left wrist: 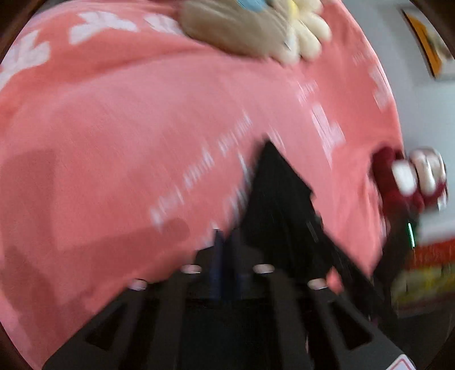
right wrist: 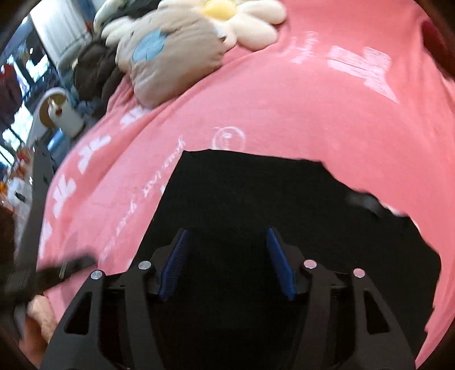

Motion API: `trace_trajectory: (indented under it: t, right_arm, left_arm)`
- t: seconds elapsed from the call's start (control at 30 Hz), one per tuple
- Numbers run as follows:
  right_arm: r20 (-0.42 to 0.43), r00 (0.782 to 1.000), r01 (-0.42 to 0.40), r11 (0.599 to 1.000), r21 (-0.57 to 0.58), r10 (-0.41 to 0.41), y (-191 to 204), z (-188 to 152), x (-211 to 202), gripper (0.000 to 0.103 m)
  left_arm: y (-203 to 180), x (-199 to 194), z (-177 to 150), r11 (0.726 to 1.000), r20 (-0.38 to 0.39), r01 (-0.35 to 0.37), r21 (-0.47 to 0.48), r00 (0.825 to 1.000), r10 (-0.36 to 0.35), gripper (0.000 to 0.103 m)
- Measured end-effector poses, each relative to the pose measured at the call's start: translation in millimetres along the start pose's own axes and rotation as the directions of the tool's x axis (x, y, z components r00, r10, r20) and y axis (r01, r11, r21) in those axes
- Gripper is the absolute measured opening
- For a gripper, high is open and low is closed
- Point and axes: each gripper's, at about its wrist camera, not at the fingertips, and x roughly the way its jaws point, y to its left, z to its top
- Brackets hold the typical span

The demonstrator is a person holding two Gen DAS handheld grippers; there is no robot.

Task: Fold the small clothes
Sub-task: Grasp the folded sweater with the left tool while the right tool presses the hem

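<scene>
A black garment (right wrist: 256, 199) lies on a pink bedspread (right wrist: 284, 113) with white print. In the right wrist view my right gripper (right wrist: 227, 236) hovers over the near part of the garment, its blue-padded jaws wide apart and empty. In the blurred left wrist view my left gripper (left wrist: 226, 236) has its blue pads pressed together at the garment's (left wrist: 278, 199) left edge; whether cloth sits between them is hidden by the blur. A point of the black cloth rises ahead of the pads.
A beige cushion with a cream daisy flower (right wrist: 176, 54) lies at the far side of the bed, also in the left wrist view (left wrist: 250, 25). A white lamp (right wrist: 61, 112) and dark clothes (right wrist: 93, 74) stand far left. Red and white objects (left wrist: 409, 176) sit beyond the bed's right edge.
</scene>
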Motion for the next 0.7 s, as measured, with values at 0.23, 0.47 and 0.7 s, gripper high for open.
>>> trace_trajectory:
  t: [0.23, 0.47, 0.7]
  right_arm:
    - [-0.022, 0.999, -0.051, 0.998, -0.046, 0.050, 15.2, 19.0, 14.1, 0.001]
    - [0.027, 0.995, -0.093, 0.989, -0.113, 0.096, 52.7, 52.8, 13.4, 0.003]
    - [0.122, 0.992, -0.025, 0.999, 0.043, 0.020, 27.8, 3.6, -23.2, 0.014]
  left_arm:
    - [9.3, 42.4, -22.4, 0.980, -0.091, 0.121, -0.158, 0.986, -0.137, 0.034]
    - [37.7, 13.8, 10.4, 0.972, 0.136, 0.088, -0.217, 0.989, -0.060, 0.001]
    - [36.4, 8.6, 14.1, 0.995, 0.041, 0.025, -0.101, 0.999, -0.021, 0.005]
